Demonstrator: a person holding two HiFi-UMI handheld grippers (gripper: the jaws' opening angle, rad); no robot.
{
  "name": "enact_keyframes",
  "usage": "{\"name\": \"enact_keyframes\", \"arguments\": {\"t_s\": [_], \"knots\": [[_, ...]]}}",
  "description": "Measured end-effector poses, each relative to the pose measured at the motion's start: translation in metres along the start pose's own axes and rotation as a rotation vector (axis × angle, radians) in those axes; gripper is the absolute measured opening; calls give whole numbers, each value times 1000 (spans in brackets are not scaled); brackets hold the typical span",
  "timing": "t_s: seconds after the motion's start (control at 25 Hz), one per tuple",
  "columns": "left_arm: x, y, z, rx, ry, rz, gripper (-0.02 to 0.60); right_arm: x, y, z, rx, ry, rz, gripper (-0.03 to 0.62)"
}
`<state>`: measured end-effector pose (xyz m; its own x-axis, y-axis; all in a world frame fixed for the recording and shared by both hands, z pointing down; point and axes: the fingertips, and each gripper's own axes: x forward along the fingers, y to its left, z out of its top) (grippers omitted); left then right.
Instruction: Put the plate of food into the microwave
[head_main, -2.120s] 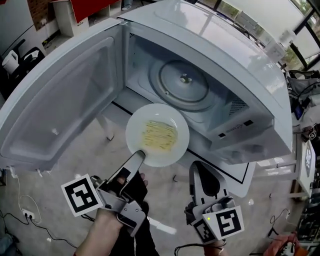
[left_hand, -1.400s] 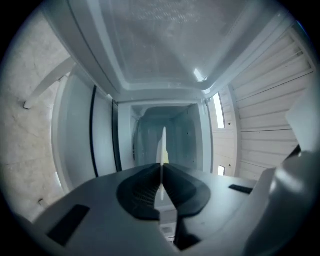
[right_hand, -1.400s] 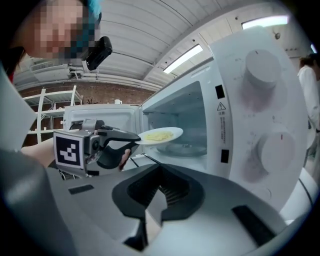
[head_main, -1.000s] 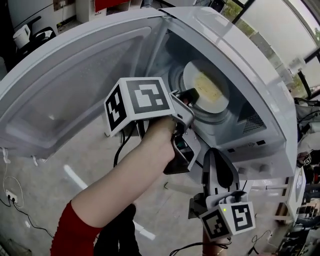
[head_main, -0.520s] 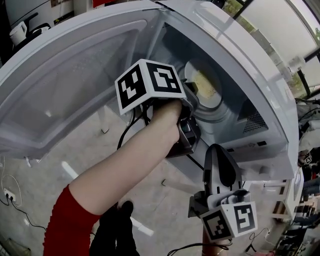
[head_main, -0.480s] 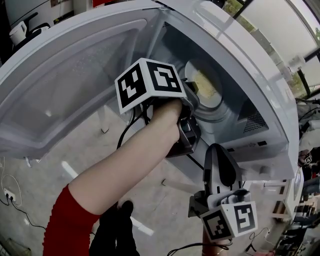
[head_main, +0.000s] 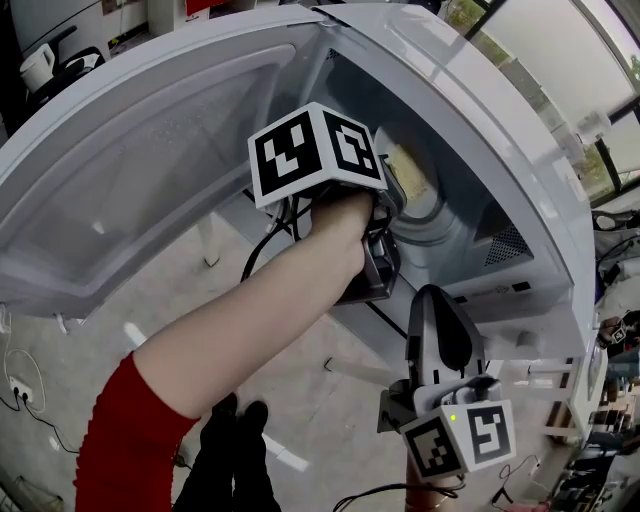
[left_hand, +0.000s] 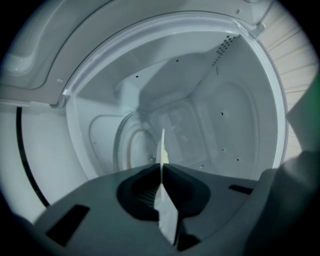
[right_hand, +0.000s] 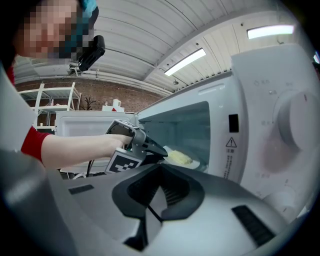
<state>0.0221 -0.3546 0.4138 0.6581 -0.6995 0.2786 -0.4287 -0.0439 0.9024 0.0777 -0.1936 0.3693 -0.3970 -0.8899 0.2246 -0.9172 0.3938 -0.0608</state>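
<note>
The white plate (head_main: 412, 168) with yellow food is inside the open microwave (head_main: 500, 150), over the glass turntable (left_hand: 131, 146). Whether it rests on the turntable I cannot tell. My left gripper (head_main: 398, 192) reaches into the cavity and is shut on the plate's near rim. In the left gripper view the plate (left_hand: 162, 147) shows edge-on between the closed jaws of that gripper (left_hand: 163, 165). The marker cube and hand hide most of the plate from the head camera. In the right gripper view the plate (right_hand: 182, 159) lies just past the left gripper (right_hand: 161, 150). My right gripper (head_main: 438, 305) hangs shut and empty below the microwave's front.
The microwave door (head_main: 150, 170) swings wide open to the left. The control panel with its dial (right_hand: 295, 120) is at the right. The microwave's table has thin legs (head_main: 208, 245) over a grey floor with cables (head_main: 30, 400).
My left gripper has carried the plate from outside the door into the cavity and pushed it further in over the last second. The right gripper has stayed where it was.
</note>
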Motion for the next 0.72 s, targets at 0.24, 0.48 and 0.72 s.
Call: {"name": "enact_keyframes", "arguments": {"t_s": [0.24, 0.48, 0.72], "knots": [[4, 1, 4, 91, 21, 58, 25, 0, -1, 1, -13, 0, 1, 12], [5, 4, 7, 228, 36, 142, 33, 0, -2, 2, -22, 1, 7, 12], [10, 1, 17, 434, 7, 218, 70, 0, -3, 2, -28, -2, 18, 12]]}}
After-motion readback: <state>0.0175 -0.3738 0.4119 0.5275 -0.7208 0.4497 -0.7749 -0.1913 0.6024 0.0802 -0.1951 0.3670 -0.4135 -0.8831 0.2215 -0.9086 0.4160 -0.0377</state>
